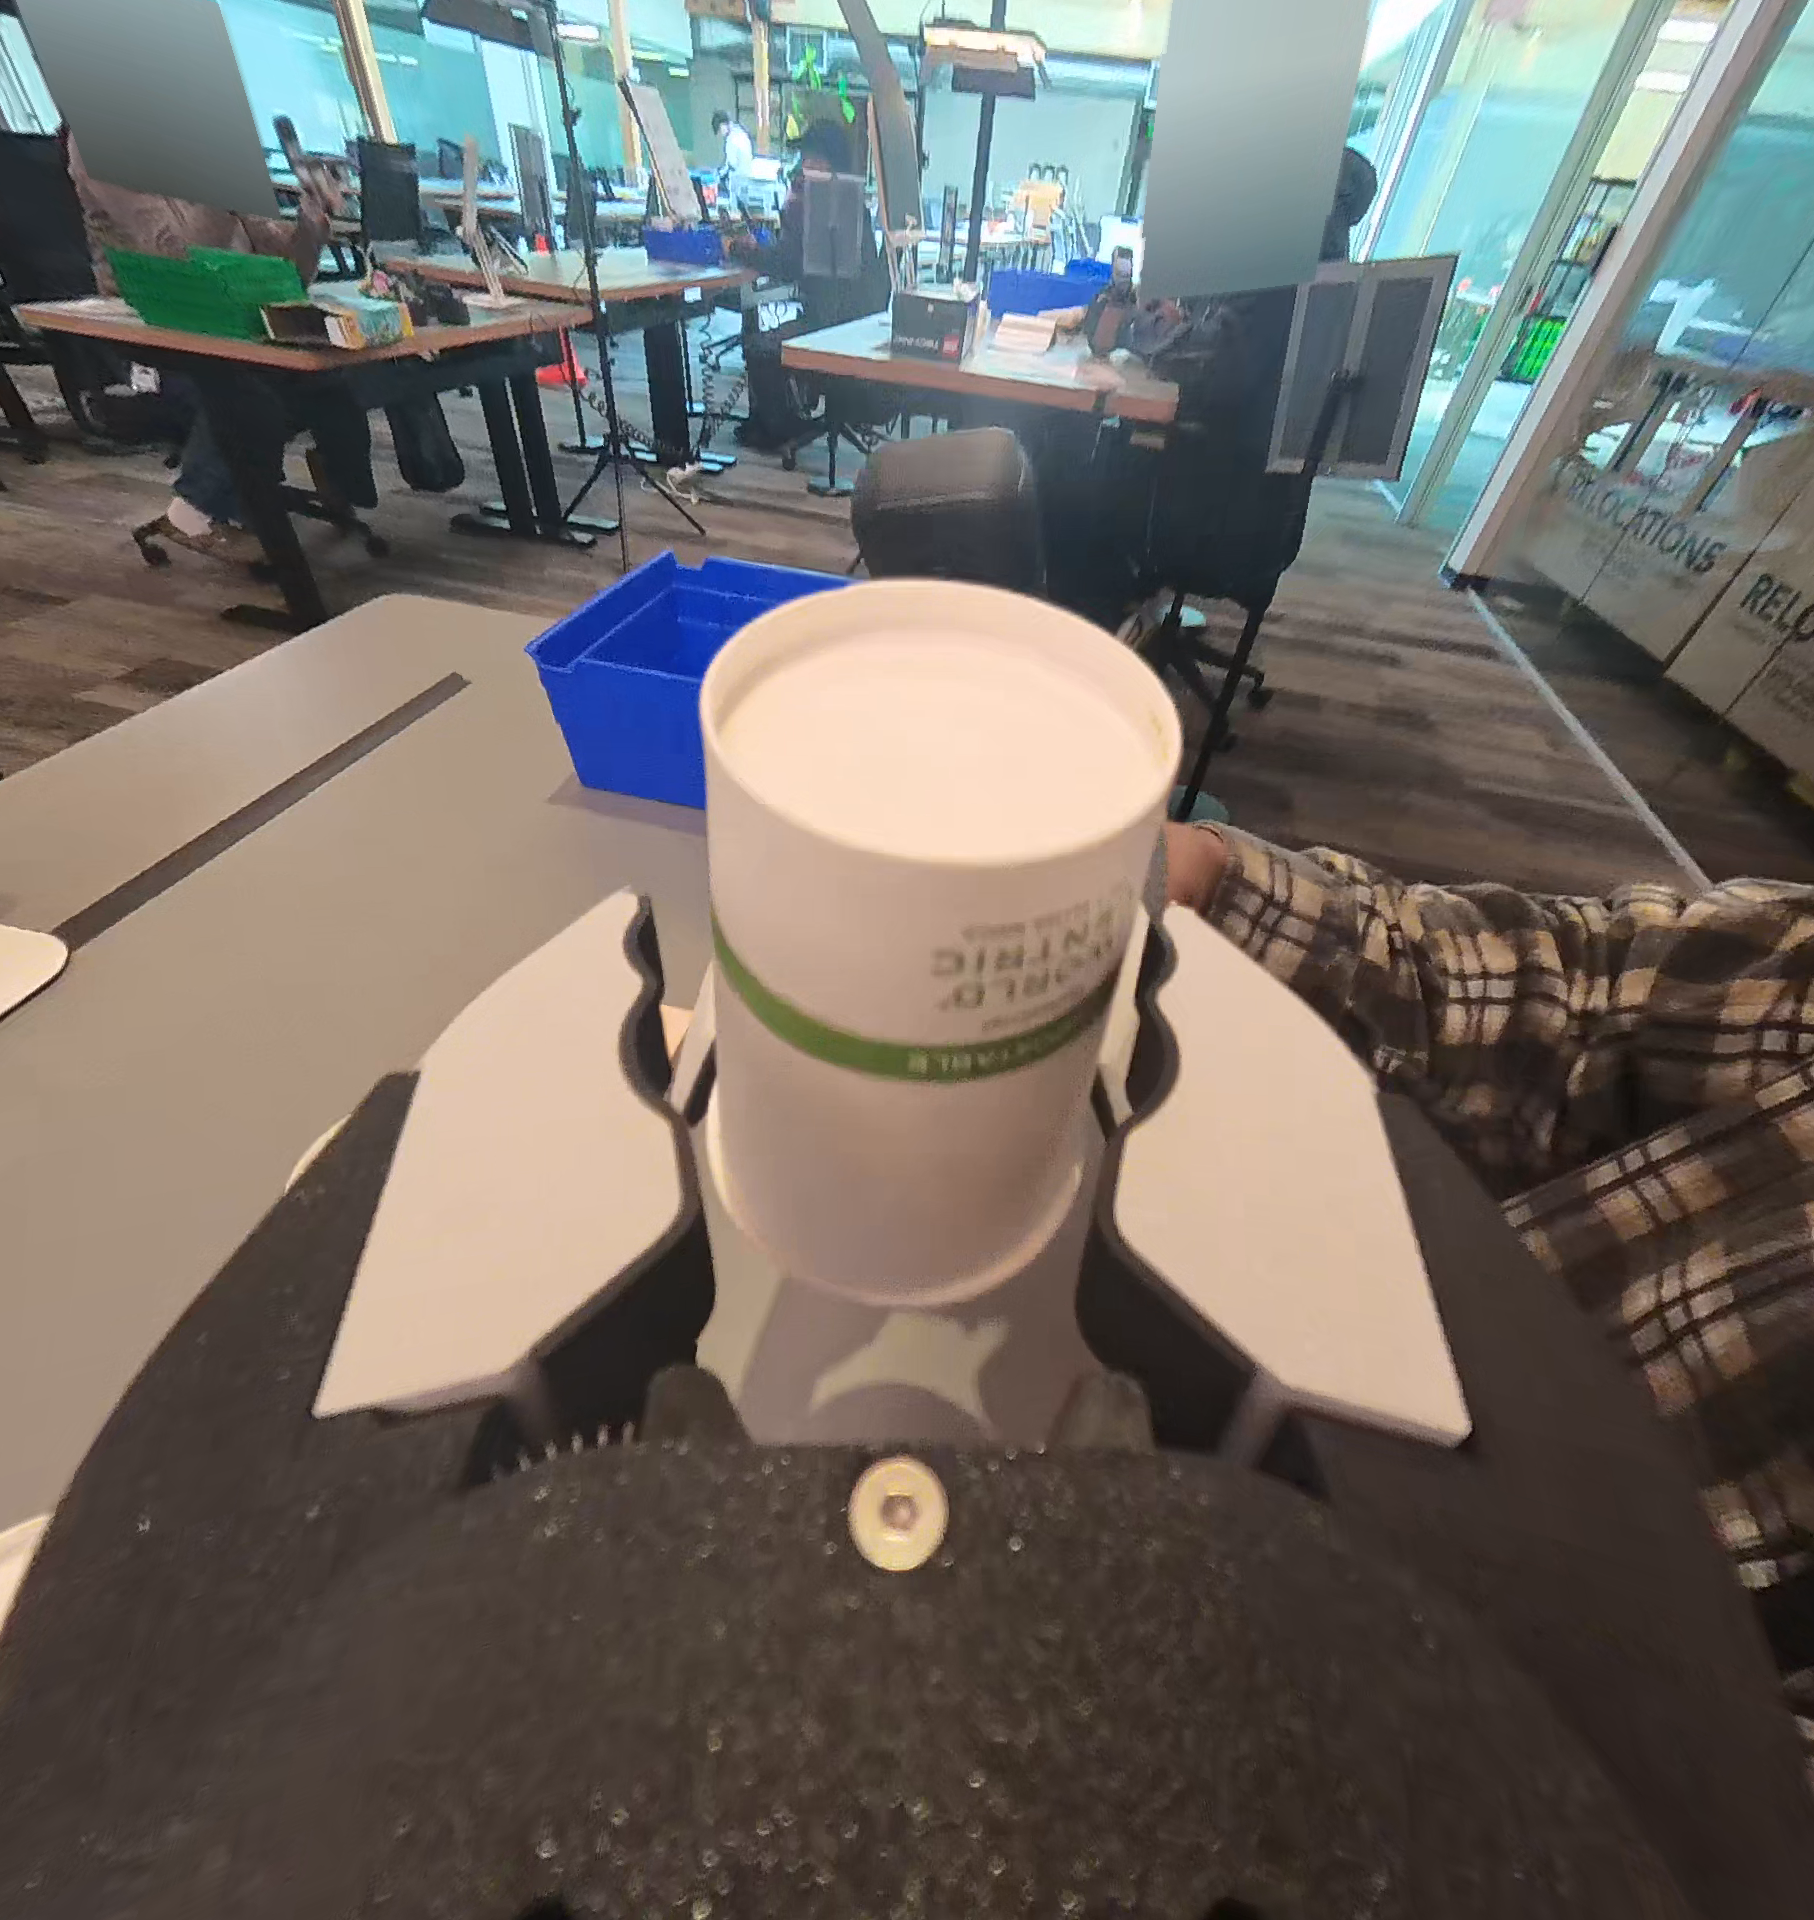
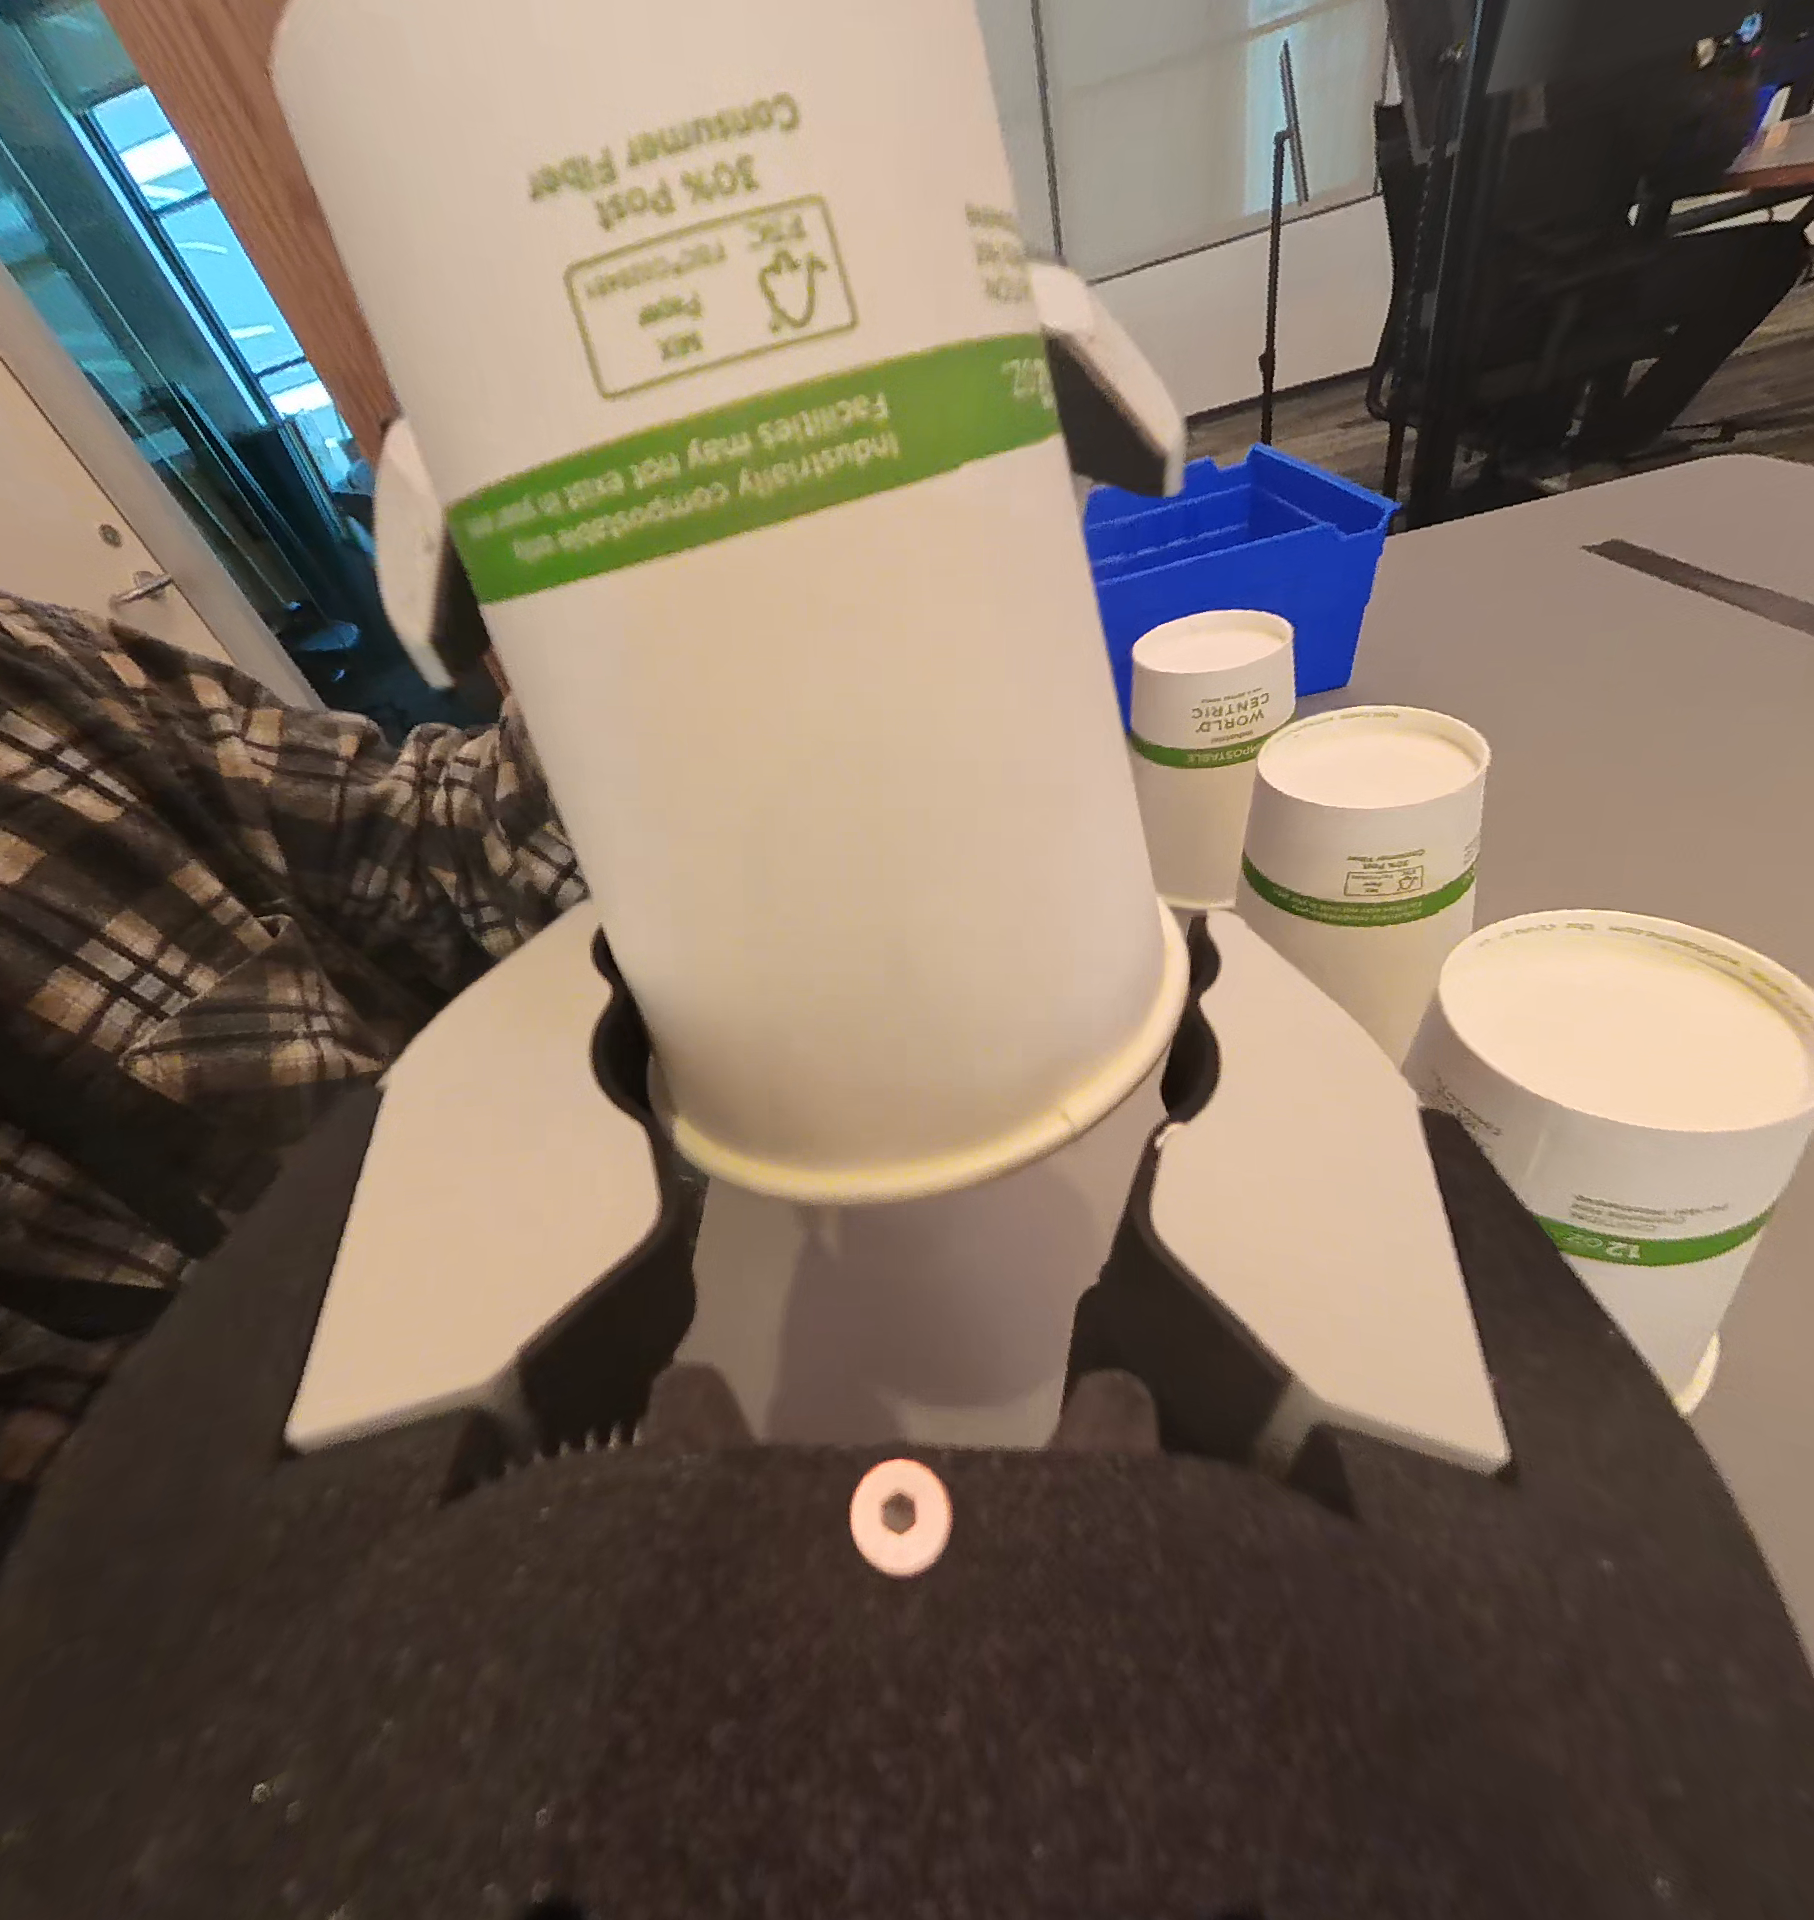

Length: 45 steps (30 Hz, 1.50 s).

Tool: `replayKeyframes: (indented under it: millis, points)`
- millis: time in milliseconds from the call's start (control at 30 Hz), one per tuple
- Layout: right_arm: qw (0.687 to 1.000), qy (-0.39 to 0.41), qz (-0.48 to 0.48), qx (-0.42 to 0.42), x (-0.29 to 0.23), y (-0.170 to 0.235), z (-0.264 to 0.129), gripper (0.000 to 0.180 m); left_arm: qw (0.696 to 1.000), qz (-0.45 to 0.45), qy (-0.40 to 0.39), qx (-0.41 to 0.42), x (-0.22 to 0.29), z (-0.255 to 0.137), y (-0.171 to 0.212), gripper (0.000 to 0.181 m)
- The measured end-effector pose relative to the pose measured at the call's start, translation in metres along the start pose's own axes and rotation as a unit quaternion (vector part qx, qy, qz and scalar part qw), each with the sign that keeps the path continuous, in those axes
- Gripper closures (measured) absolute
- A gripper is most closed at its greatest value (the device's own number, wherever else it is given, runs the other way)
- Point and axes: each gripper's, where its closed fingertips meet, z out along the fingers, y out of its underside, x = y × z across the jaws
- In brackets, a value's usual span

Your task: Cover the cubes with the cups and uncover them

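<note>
The inverted cup sits clamped between the right gripper fingers, tilted, its rim just off the grey table; no cube shows. Judged mid-lift or mid-lowering: keep it level and move straight up or down, clear of the three upturned cups beside it. The left gripper pinches another upside-down cup. Green bands carry inverted printing, not repeated here. A blue bin stands behind
</note>
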Motion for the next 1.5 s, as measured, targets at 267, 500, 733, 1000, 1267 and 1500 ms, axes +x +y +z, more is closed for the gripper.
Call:
replayKeyframes:
  millis: [267,500,733,1000,1267,1500]
  points:
    - [0.999,0.035,-0.004,-0.020,0.007,0.010,-0.024,0.073,1.000,0.002,-0.004,-0.009,0.000,0.025,-0.010,0.102]
    - [0.984,0.165,0.009,0.065,0.004,0.016,-0.141,0.072,0.988,-0.039,-0.148,0.028,-0.048,0.060,-0.007,0.102]
    - [0.970,0.213,0.002,0.113,-0.018,0.017,-0.197,0.078,0.970,-0.103,-0.217,0.044,-0.086,0.112,0.033,0.102]
    - [0.971,0.212,0.008,0.112,-0.016,0.025,-0.201,0.078,0.962,-0.107,-0.250,0.028,-0.105,0.130,0.061,0.102]
    - [0.972,0.212,0.008,0.099,-0.010,0.027,-0.194,0.078,0.964,-0.117,-0.236,0.041,-0.106,0.126,0.060,0.102]
    - [0.977,0.196,0.008,0.088,0.016,0.005,-0.179,0.077,0.980,-0.098,-0.167,0.041,-0.077,0.122,0.052,0.102]
